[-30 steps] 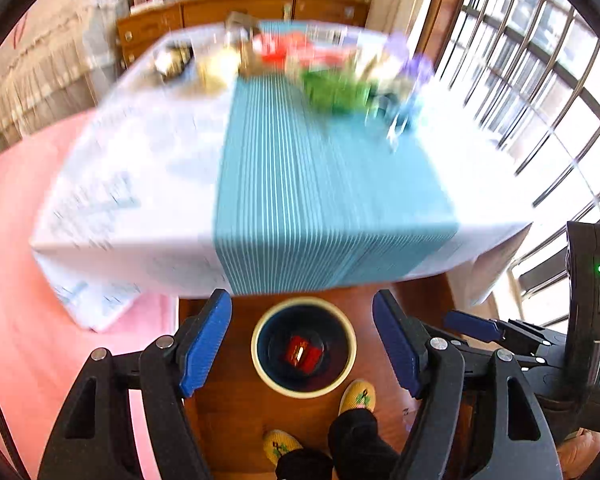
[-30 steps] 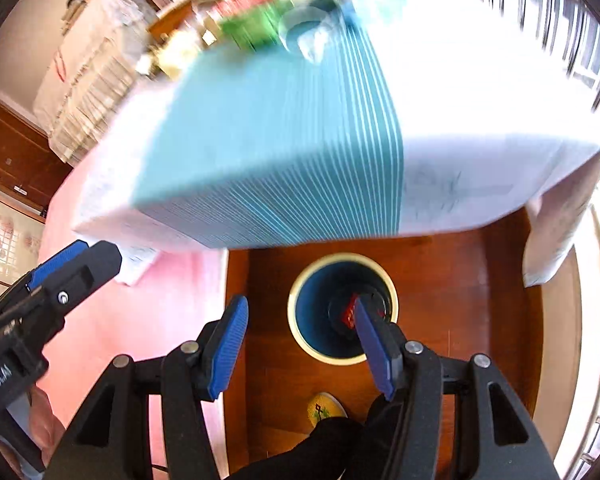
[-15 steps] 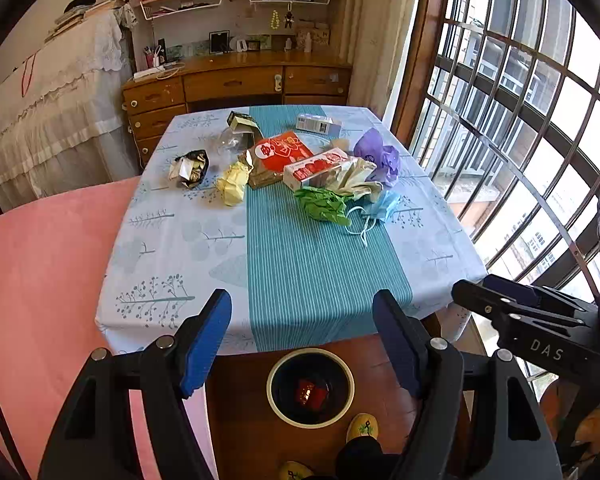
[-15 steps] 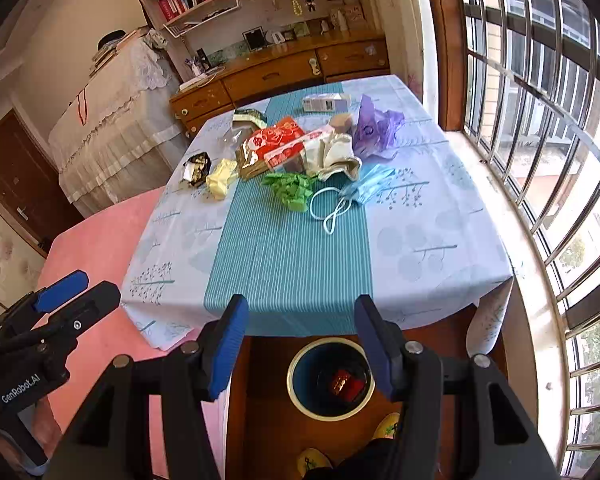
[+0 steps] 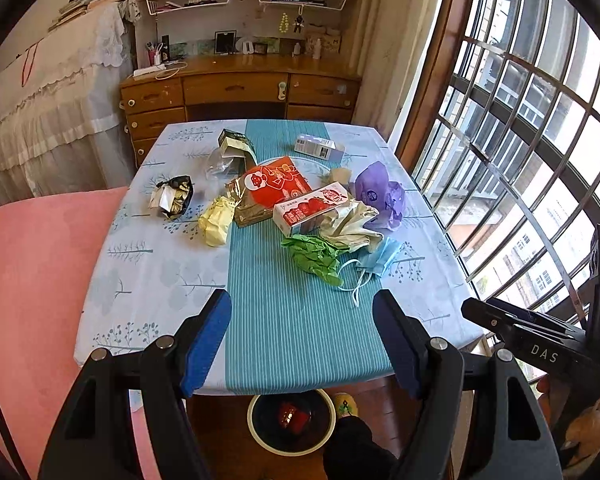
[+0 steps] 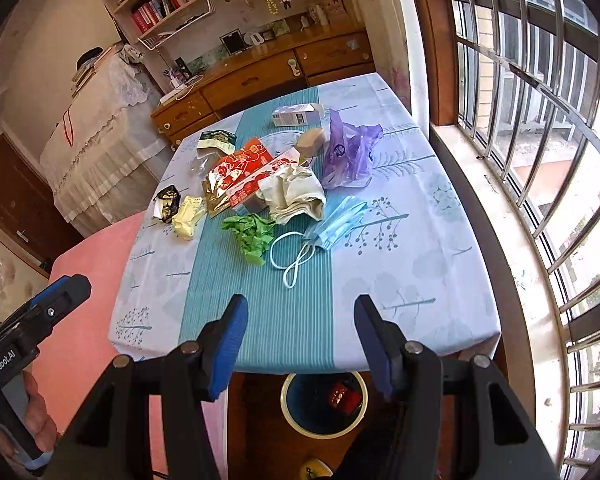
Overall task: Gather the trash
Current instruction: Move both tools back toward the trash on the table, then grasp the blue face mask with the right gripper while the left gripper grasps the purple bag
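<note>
Trash lies on the table (image 5: 148, 264): green crumpled paper (image 5: 314, 258) (image 6: 252, 236), a blue face mask (image 5: 378, 260) (image 6: 334, 222), a strawberry carton (image 5: 310, 208), a red packet (image 5: 274, 182), a yellow wad (image 5: 216, 222), a purple bag (image 5: 380, 196) (image 6: 346, 156) and beige cloth (image 6: 296, 194). A round bin (image 5: 292, 422) (image 6: 324, 402) holding a red item stands on the floor below the near table edge. My left gripper (image 5: 302, 340) and right gripper (image 6: 300, 338) are open and empty, above the near table edge.
A pink chair or bedspread (image 5: 28, 280) lies left of the table. A barred window (image 6: 540, 120) runs along the right. A wooden dresser (image 5: 236, 92) stands behind the table. A black foil wrapper (image 5: 172, 198) and small boxes (image 5: 318, 146) sit farther back.
Both grippers have risen and tilted up from over the bin to face the tabletop. The red item stays in the bin. Both jaws remain open.
</note>
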Motion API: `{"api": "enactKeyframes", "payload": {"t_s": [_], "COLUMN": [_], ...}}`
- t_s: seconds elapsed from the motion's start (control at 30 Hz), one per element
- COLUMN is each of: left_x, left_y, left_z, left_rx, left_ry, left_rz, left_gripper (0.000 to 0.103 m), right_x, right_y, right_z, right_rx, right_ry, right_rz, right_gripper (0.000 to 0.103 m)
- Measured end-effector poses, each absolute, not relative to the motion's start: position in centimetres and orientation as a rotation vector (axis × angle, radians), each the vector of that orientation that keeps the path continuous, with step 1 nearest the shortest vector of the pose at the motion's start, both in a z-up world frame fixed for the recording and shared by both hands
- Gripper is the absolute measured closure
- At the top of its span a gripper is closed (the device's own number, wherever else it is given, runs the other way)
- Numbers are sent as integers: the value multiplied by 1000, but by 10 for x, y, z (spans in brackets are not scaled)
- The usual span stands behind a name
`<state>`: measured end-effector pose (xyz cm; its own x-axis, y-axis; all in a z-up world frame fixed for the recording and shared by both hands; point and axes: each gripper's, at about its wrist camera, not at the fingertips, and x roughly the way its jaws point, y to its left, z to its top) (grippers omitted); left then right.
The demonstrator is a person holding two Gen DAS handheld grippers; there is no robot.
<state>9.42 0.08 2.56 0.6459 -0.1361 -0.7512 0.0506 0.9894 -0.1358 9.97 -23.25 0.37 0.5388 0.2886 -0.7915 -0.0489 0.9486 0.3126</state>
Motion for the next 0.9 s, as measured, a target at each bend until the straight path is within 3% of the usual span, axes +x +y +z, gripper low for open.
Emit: {"api": "enactKeyframes", "payload": {"t_s": [0.4, 0.5, 0.73, 0.9], "left_x": [219, 231, 248, 254], "left_y": [-47, -54, -65, -72], "left_z": [-39, -47, -62, -59], "left_rx": [-189, -203, -195, -174], "left_ry": [1061, 1083, 1134, 1130], "left_rz": [43, 64, 93, 88], "left_gripper": [32, 32, 32, 32], "right_x": [256, 278, 293, 285], "right_y": [-263, -256, -235, -223], "right_z": [-69, -91, -120, -121], "right_rx": [226, 163, 16, -101], "right_ry": [1197, 1242, 1254, 1194], "right_rz": [374, 426, 487, 539], "right_gripper": [53, 61, 64, 91]}}
